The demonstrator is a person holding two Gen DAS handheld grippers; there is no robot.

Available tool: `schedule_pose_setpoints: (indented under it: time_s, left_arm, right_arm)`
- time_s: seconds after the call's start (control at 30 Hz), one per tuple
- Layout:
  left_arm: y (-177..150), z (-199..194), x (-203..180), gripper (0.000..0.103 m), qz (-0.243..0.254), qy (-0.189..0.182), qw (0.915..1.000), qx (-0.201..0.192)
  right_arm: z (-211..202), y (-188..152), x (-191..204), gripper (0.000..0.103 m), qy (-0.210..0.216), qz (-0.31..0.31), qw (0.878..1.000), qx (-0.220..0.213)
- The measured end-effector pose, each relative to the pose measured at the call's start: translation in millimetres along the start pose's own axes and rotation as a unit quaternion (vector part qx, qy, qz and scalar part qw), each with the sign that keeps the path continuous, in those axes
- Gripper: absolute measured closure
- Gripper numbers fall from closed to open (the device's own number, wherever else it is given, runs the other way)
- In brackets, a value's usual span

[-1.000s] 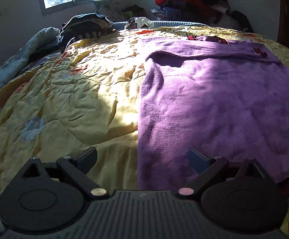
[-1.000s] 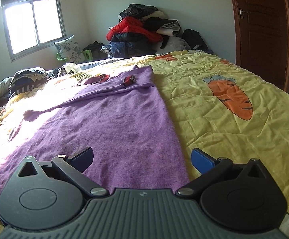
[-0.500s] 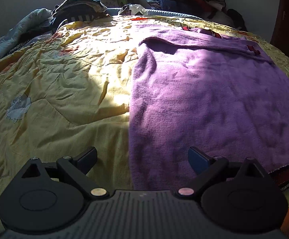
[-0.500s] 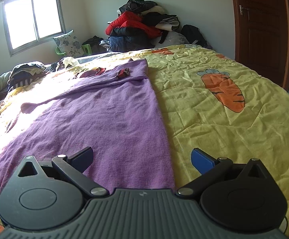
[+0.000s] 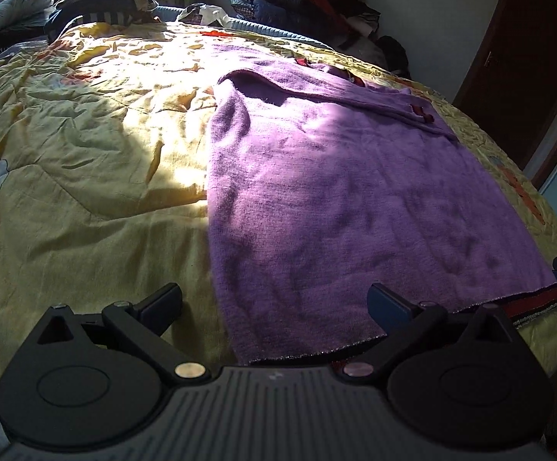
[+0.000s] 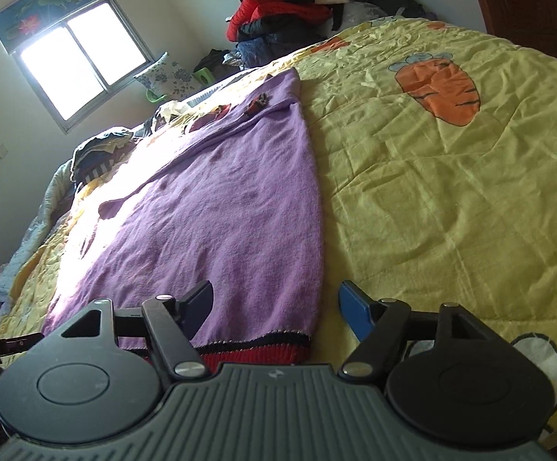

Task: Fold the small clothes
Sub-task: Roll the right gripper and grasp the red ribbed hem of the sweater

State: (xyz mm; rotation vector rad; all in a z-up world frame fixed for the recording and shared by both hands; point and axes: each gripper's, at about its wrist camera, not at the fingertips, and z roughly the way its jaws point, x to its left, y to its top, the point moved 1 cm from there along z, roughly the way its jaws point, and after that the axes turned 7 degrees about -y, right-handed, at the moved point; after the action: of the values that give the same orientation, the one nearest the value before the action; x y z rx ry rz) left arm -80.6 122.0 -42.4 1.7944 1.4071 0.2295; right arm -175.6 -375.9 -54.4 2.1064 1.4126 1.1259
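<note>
Yellow quilt [image 5: 86,192] covers the bed, and on it lies a purple knitted garment [image 5: 336,192], spread flat with its red-banded hem nearest the cameras. At the hem's left corner the left claw [image 5: 274,301] stands spread wide over the fabric. At the right corner the right claw [image 6: 274,301] is closing, its pads straddling the garment's edge without pressing it.

A: From your left wrist view, the sweater [image 5: 336,199] lies flat on the quilt [image 5: 86,192], to the right of bare bedding.

B: And behind it?

A: A clothes pile [image 6: 290,11] sits past the bed's far edge (window [image 6: 82,61] to its left). Your right gripper [image 6: 275,307] straddles the sweater's near corner, jaws closing.
</note>
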Motion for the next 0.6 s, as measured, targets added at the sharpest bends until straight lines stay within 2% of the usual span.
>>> schedule_pose_setpoints:
  time_s: [0.3,0.43,0.5,0.57,0.6]
  left_arm:
    - [-4,-11,15,0.000,-0.028,-0.076,0.9966,-0.011]
    - [-5,-11,15,0.000,-0.033,-0.090,0.9954,-0.010]
    - [-5,-10,15,0.000,-0.042,-0.109,0.9931,-0.008]
    - [-5,-8,15,0.000,-0.057,-0.135,0.9892,-0.006]
    - [-5,-7,16,0.000,-0.064,-0.144,0.9874,-0.008]
  right_arm:
    - [-6,-6,-11,0.030,0.067,0.031,0.997,0.020]
    - [-1,-9,-11,0.031,0.105,0.054,0.993,0.030]
    - [2,-8,-16,0.034,0.115,0.076,0.990,0.034]
    - [5,-8,-20,0.049,0.122,0.096,0.987,0.041]
    - [7,-8,-23,0.053,0.123,0.106,0.986,0.044]
